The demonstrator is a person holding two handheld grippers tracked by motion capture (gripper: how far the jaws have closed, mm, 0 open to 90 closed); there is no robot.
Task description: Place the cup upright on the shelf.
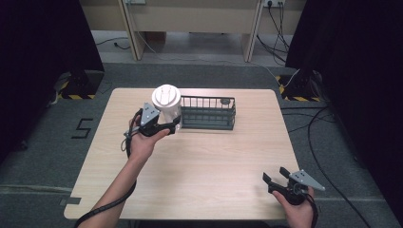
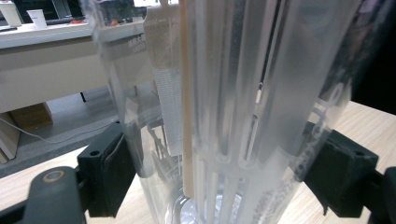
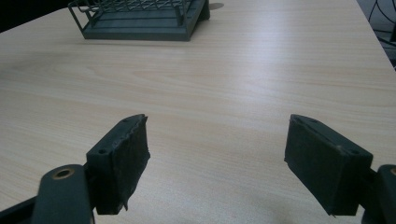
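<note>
1. Left claw (image 1: 167,127) is clamped on the clear plastic jug (image 1: 169,110), a pad (image 2: 108,173) pressed to each side of its see-thru wall.
2. Jug has a white lid (image 1: 166,95), stands upright at the far-left part of the tabletop (image 1: 209,161), just beside the left end of the dark wire basket (image 1: 208,113); can't tell if they touch.
3. Left forearm comes in from btm edge, angled fwd and slightly right; hand (image 1: 142,140) wraps the grip from below w/ wrist bent up, cable trailing along the arm.
4. Right claw (image 1: 274,175) sits wide apart, gripping nothing, low over the near-right corner of the tabletop.
5. Right hand (image 1: 297,209) holds it from underneath, jaws aimed fwd-left toward the basket, well apart from it; grey plate on top tilts to the right.
6. Right gripper view: bare wood between the two pads, basket (image 3: 140,18) far off at top.
</note>
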